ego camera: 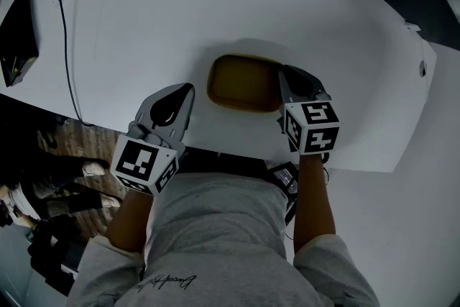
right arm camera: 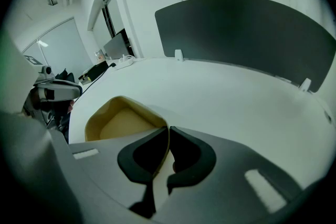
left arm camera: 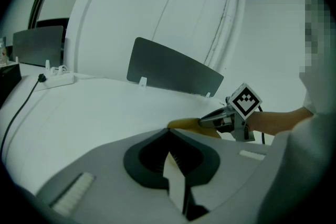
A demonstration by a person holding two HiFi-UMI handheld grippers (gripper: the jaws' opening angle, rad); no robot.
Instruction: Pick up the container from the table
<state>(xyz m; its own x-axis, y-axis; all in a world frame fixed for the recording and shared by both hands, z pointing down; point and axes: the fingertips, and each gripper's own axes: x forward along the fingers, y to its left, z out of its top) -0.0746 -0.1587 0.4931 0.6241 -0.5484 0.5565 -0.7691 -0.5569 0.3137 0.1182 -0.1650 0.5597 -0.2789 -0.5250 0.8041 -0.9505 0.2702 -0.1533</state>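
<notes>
Currently the container (ego camera: 243,83) sits at centre frame in the head view, on the white table (ego camera: 215,3) near its lower edge. The right gripper (ego camera: 282,79) is clamped on the right rim, with the wall pinched between its jaws. The left gripper (ego camera: 187,93) stands just left of the container, jaws together, holding nothing. Recommendation: raise it slowly and level, since a one-sided rim hold may let it tip.

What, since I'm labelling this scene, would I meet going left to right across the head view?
Flat black device → black cable → left gripper → container → right gripper.
</notes>
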